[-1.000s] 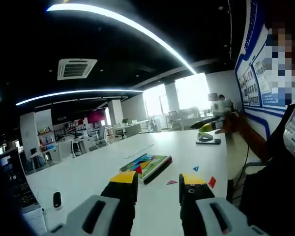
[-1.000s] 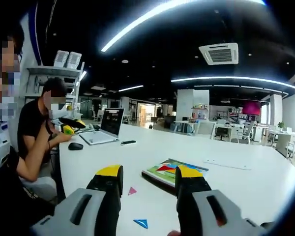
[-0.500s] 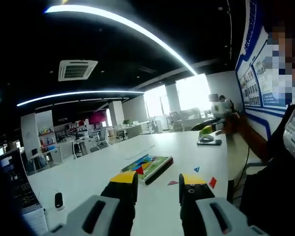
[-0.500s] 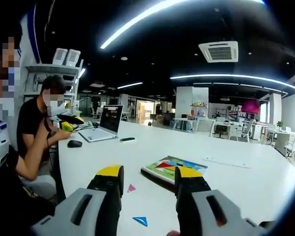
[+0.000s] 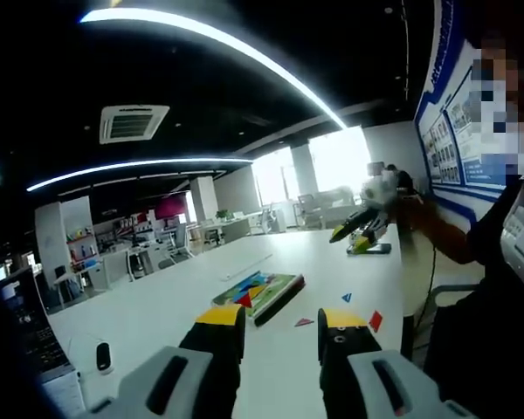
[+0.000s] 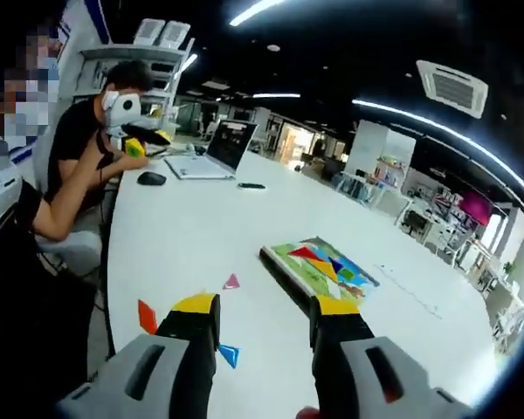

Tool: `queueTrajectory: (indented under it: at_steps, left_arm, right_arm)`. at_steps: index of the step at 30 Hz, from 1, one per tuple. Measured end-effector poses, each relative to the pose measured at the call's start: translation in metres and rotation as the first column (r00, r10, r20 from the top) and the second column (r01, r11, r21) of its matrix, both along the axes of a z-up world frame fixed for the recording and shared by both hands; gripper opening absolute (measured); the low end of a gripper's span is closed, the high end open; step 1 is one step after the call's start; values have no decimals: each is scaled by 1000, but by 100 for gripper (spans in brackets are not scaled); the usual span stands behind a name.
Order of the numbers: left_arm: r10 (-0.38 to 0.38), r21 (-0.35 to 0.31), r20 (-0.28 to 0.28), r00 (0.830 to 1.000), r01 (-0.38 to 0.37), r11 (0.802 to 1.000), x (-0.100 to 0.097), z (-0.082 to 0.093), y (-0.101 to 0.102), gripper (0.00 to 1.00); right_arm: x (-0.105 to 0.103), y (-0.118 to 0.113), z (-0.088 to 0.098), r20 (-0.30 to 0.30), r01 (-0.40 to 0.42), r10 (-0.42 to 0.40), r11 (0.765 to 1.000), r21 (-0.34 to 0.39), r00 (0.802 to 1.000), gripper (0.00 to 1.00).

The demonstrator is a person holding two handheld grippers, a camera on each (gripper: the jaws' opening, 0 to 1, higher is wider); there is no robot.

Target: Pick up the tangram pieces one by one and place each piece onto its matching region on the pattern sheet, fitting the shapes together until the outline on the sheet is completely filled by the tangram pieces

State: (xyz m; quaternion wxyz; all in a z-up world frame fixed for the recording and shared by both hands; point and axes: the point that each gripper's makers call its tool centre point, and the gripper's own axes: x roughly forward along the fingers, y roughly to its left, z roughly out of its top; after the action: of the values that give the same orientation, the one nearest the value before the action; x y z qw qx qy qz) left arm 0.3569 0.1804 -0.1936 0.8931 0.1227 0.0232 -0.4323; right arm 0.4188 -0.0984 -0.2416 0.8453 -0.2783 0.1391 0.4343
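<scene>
Fingers (image 6: 195, 325) of the right gripper (image 6: 262, 325) stand spread with nothing between them, hovering above the white bench (image 6: 192, 227). Just beside the left finger's tip lie an orange piece (image 6: 147, 316) and, lower, a blue triangle (image 6: 229, 354); a small pink triangle (image 6: 232, 281) sits a little farther ahead between the two fingers' lines. Beyond the right finger, near its tip, lies the pattern sheet (image 6: 319, 271) on a dark-edged board, with red, blue, orange and other coloured pieces already on its green face.

In the left gripper view, the left gripper (image 5: 284, 323) is likewise parted and empty, its fingers (image 5: 220, 327) over the same bench (image 5: 157, 305). The pattern sheet (image 5: 260, 290) lies just ahead of the left finger's tip. Off the right finger's tip sit a pink triangle (image 5: 305, 322), a blue triangle (image 5: 347, 298) and a red piece (image 5: 375, 321), all apart from the sheet.

Farther out, a laptop (image 6: 214, 148), a mouse (image 6: 152, 178) and a phone (image 6: 251, 185) rest on the bench near a seated person (image 6: 92, 166).
</scene>
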Motion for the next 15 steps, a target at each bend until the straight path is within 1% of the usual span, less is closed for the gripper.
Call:
queueTrajectory:
  at_steps: [1, 4, 5, 6, 8, 10, 12, 15]
  left_arm:
    - [0, 2, 0, 1000, 0, 1000, 1, 0, 0, 35]
    - [-1, 12, -10, 1000, 1, 1000, 2, -4, -1, 35]
    - [-2, 12, -11, 1000, 2, 1000, 3, -5, -1, 35]
    - [-4, 10, -12, 1000, 4, 1000, 2, -5, -1, 35]
    - [-10, 9, -12, 1000, 10, 1000, 2, -5, -2, 35]
    - [-14, 12, -12, 1000, 14, 1000, 1, -5, -3, 35]
    - [-18, 13, -14, 1000, 18, 1000, 0, -5, -4, 35]
    - [-24, 17, -16, 1000, 25, 1000, 0, -6, -7, 35]
  right_arm:
    - [1, 0, -1, -6, -11, 10, 1000, -27, 1000, 42]
    - [5, -4, -4, -34, -41, 36, 985, -165, 999, 42]
    - [5, -5, -5, -43, -48, 41, 982, -185, 998, 42]
    - [4, -5, -6, -65, -75, 62, 971, -227, 996, 42]
    - [1, -5, -9, -83, -133, 113, 941, -310, 990, 41]
    - [-2, -4, -9, -105, -160, 132, 925, -344, 986, 41]
    - [-4, -2, -11, -131, -210, 171, 895, -393, 976, 40]
    - [-4, -3, -17, -194, -264, 194, 851, -454, 962, 39]
